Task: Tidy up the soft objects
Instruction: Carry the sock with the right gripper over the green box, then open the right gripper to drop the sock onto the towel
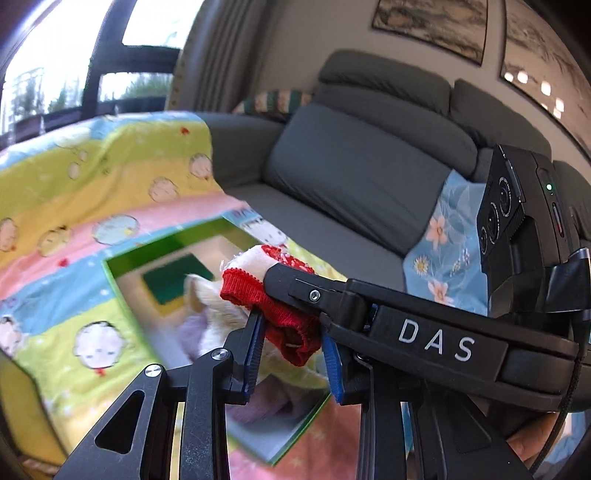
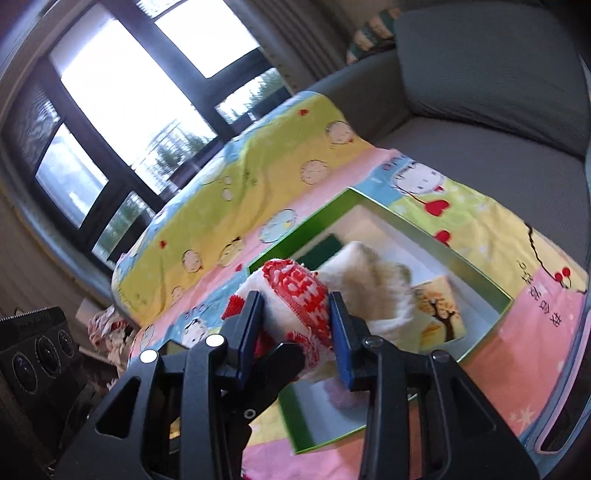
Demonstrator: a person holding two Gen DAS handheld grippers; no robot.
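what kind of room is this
Most likely a home living room: a grey sofa with back cushions, framed pictures on the wall above it, and a large window with curtains. A cartoon-print blanket covers the seat.

You are holding a red-and-white knitted sock (image 2: pixel 295 295) above the green box (image 2: pixel 476 269); a cream fluffy item (image 2: pixel 376 284) is lying at its 3 o'clock.

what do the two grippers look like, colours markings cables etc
Both are black, angular metal frames with triangular cut-outs, silver round bolts and blue ribbed pads on the fingers. The left gripper view shows the right gripper's body crossing it, marked "DAS" in white, with a black camera block with a green light and a black cable. The right gripper looks the same.
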